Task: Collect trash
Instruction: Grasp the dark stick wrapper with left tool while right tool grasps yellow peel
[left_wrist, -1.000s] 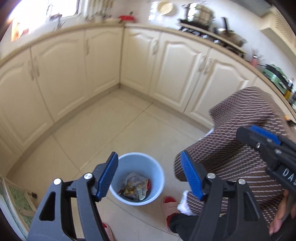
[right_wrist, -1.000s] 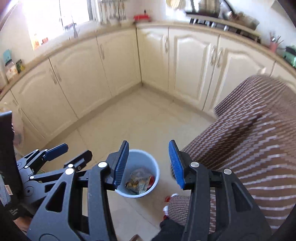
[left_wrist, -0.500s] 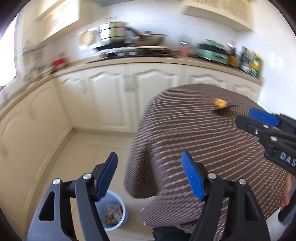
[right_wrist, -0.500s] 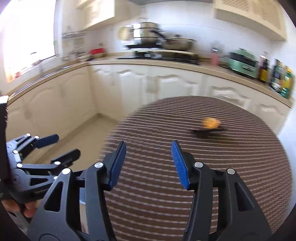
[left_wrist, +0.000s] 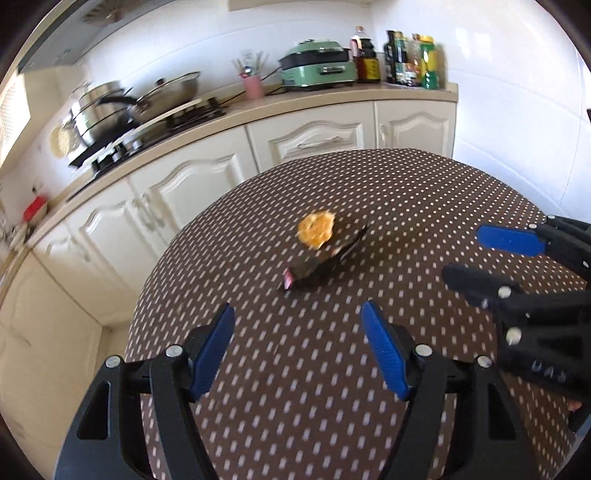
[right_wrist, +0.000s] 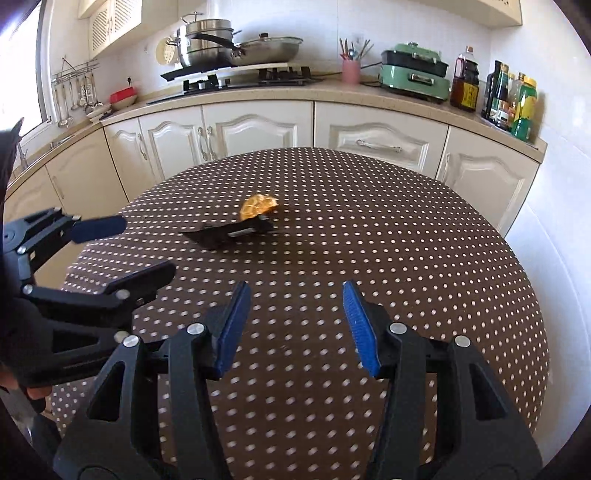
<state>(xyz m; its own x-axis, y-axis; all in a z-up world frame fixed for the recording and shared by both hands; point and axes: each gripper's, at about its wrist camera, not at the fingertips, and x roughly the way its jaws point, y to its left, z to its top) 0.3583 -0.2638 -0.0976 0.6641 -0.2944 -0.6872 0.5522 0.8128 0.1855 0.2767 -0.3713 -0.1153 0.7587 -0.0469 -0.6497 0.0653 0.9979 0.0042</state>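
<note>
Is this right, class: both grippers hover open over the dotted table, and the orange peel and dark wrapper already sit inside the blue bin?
Not quite. The orange peel and dark wrapper lie on the dotted table, not in a bin; no bin shows. The right wrist view shows this. The left gripper and right gripper are open and empty, as stated.

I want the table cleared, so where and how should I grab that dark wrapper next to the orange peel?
Probably pinch the dark wrapper at its flat, pointed end, farthest from the orange peel, coming from above; that end lies clear on the tablecloth, while the other touches the peel.
</note>
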